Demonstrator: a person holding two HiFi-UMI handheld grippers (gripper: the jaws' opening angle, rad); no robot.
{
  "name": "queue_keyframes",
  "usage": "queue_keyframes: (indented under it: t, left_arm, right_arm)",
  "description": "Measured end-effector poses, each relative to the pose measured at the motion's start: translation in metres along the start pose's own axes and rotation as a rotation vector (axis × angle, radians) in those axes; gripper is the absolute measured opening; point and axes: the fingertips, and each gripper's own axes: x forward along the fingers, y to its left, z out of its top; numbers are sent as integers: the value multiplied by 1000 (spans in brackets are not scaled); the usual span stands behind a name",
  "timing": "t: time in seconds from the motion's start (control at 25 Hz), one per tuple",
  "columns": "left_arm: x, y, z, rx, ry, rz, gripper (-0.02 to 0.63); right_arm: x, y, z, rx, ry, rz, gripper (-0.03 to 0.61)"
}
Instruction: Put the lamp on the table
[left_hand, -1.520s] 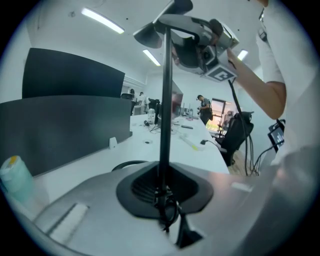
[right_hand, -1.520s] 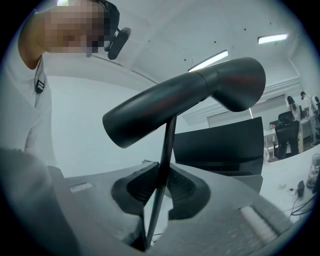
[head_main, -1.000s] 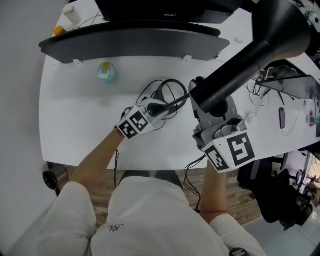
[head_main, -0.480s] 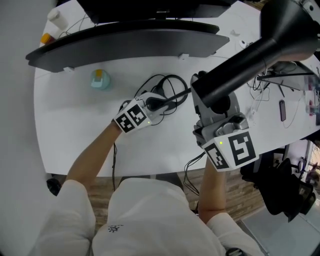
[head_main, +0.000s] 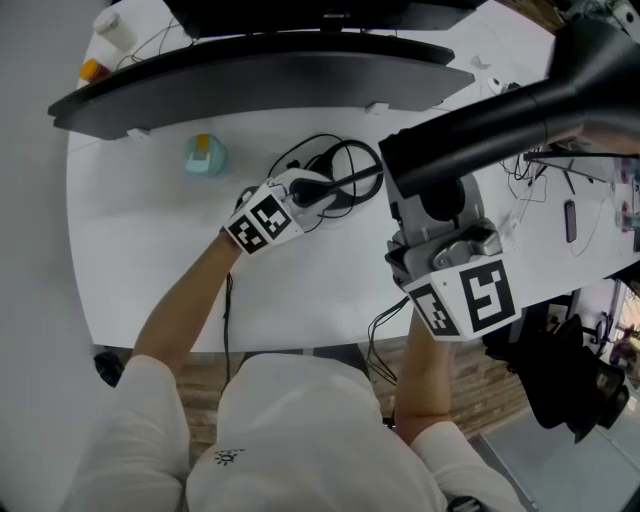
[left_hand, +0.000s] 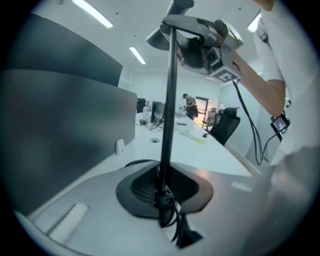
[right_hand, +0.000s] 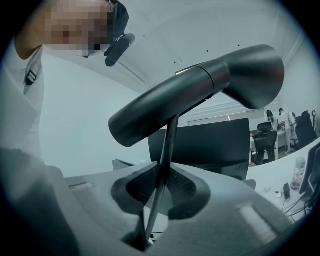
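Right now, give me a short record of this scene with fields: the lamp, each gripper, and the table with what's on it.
lamp: dark, tube-shaped head on a thin pole; held over the table, base not in view
left gripper: shut on the pole, with the looped cable beside it
right gripper: shut on the pole, just under the head
table: white; a small teal object near the back, in front of a dark curved monitor

With 2 arms stretched forward, the left gripper (left_hand: 167, 187) tilts downward and the right gripper (right_hand: 159, 189) sits level, both clamped on the lamp pole (left_hand: 170, 100).
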Motion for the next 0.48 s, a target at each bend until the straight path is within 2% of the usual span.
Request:
queue_keyframes:
  t: [0.48]
  left_arm:
    - [-2, 33, -11, -45, -18, 91, 49]
  right_arm:
    - [19, 20, -6, -49, 10, 33, 46]
